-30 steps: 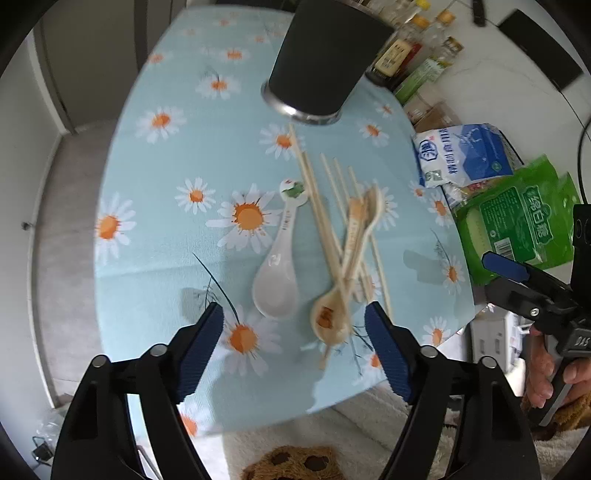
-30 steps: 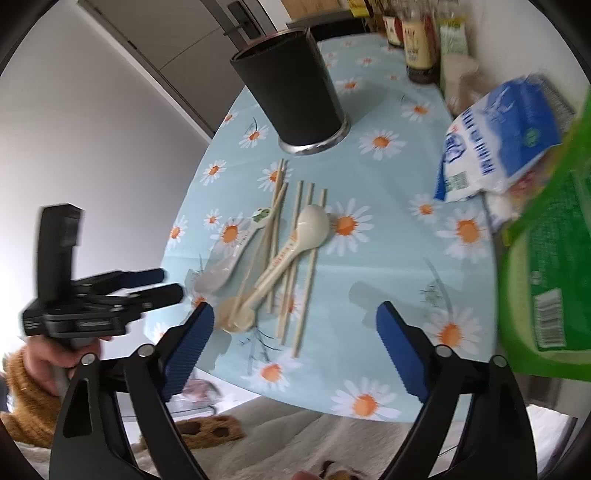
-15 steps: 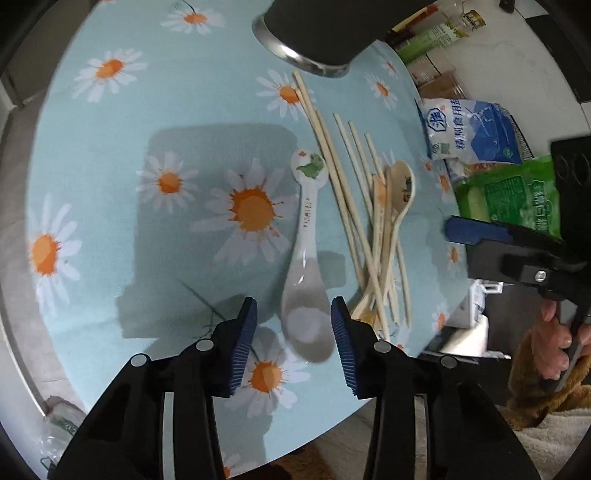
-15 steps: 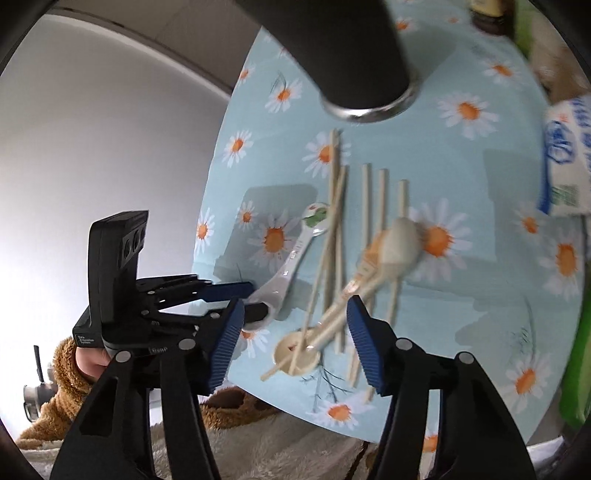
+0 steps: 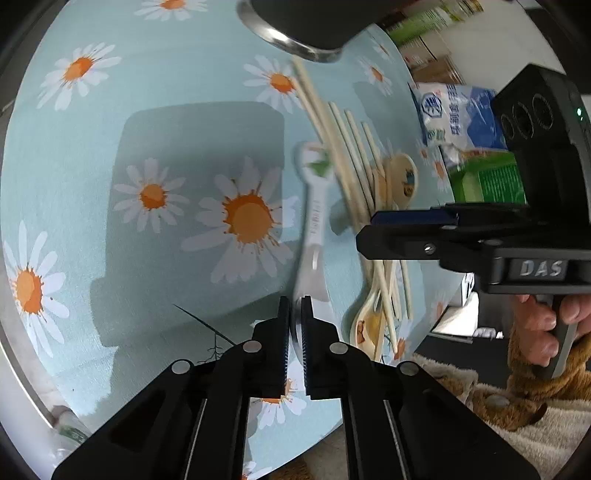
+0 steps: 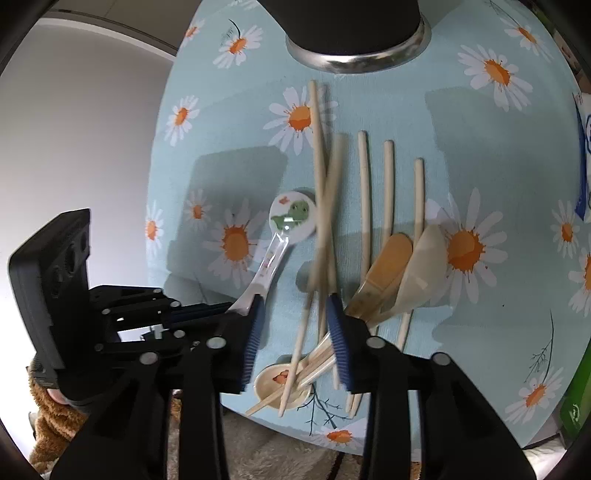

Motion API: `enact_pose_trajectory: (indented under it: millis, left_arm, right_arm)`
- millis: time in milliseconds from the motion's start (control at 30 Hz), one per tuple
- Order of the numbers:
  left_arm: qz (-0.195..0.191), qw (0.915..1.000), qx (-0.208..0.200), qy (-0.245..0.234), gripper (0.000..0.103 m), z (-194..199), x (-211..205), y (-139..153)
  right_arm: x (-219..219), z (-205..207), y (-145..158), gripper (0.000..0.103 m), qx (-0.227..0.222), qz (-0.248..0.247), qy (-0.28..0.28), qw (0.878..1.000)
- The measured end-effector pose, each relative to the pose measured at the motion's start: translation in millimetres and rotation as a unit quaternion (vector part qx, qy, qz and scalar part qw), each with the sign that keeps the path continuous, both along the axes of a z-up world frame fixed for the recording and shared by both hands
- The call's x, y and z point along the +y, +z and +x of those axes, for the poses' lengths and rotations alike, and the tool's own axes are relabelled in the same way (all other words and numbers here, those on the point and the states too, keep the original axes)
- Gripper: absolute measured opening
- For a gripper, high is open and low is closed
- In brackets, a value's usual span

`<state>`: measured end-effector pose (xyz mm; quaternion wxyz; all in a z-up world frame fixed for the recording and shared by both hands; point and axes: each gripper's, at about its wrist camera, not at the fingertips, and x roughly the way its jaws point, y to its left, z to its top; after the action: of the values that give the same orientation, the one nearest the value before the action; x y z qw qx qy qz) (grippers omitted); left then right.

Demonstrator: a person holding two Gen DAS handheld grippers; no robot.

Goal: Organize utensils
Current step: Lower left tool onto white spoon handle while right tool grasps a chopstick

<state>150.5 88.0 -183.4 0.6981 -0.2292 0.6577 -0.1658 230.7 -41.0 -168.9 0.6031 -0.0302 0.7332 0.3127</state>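
At the near left edge of the daisy tablecloth (image 6: 480, 122), the left gripper (image 5: 294, 317) reaches in low and level, its jaws pinched on the bowl end of the white ceramic spoon (image 6: 275, 251), whose frog-printed handle tip points far toward the black utensil holder (image 6: 354, 33). To its right, the right gripper (image 6: 295, 325) points down over the pile, jaws partly apart and straddling blurred wooden chopsticks (image 6: 325, 206) without clamping them. Right of these lie beige spoons (image 6: 417, 269), touching the chopsticks.
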Motion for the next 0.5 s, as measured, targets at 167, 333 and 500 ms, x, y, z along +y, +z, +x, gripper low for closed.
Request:
enact_pose_trajectory:
  millis: [167,333,500]
  left_arm:
    - [-0.019,0.9996,-0.002,0.019,0.004,-2.1,5.0,-2.7]
    - [-0.025,0.9991,-0.008,0.033,0.003,-4.7,9.7,-3.8]
    - [-0.032,0.9983,-0.014,0.048,0.003,-9.4,20.4,-5.1]
  right_arm:
    - [5.0,2.2,-8.2,0.029,0.008,-0.013,-0.005,1.0]
    - [7.3,4.0,-16.5,0.016,0.014,-0.024,-0.008,1.0]
    - [9.6,4.3,-16.8,0.006,0.019,-0.019,-0.014,1.0]
